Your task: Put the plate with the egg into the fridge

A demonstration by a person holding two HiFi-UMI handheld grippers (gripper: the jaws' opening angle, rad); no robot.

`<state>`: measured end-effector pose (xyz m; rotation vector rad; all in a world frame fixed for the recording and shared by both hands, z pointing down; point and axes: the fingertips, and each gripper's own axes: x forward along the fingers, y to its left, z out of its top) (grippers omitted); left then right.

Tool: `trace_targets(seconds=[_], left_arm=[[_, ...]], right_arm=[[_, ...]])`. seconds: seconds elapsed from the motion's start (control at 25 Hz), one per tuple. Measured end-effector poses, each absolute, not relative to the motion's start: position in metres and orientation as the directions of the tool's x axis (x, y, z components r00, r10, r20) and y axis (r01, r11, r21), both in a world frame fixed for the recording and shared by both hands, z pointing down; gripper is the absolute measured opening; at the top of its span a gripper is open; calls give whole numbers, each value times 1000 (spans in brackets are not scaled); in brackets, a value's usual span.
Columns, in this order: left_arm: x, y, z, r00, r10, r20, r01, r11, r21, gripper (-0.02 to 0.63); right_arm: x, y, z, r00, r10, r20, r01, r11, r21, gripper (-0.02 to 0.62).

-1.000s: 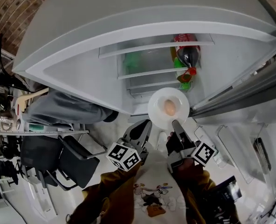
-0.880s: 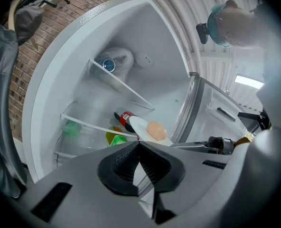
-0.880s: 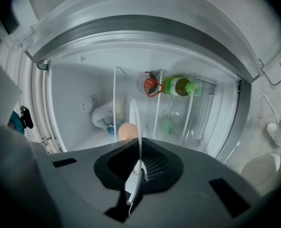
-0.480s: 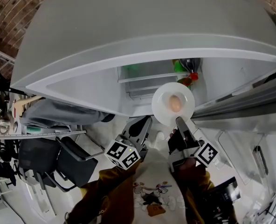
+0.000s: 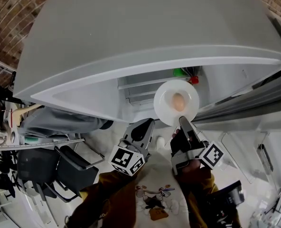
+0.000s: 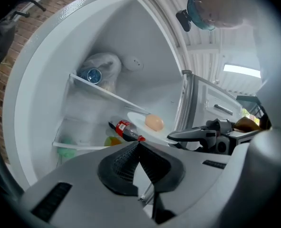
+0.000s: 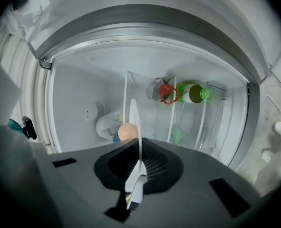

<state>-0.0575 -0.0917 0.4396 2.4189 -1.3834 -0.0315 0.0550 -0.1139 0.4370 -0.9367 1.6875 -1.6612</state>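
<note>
The jaws of the left gripper (image 6: pixel 138 145) are pressed together on nothing, their ribbed black pads (image 6: pixel 121 163) meeting at the tips. To its right, the right gripper (image 5: pixel 182 123) has its jaws clamped on the near rim of the plate (image 5: pixel 165 106), a smooth, round white dish. The egg (image 5: pixel 178 101), pale tan and oval, sits at its middle. The plate hangs at the right side of the open white fridge (image 5: pixel 102 87), in front of its shelves (image 6: pixel 107 95). Just beyond it lie a red-capped bottle (image 6: pixel 125 129) and a green bottle (image 7: pixel 192 93).
</note>
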Motion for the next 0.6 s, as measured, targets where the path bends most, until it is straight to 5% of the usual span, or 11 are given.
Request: trace_targets(seconds=[0.6], left_arm=[[-74, -99, 397, 537, -841, 58, -814, -500, 296, 6]], right_arm=[[47, -115, 421, -525, -850, 39, -76, 1, -997, 17]])
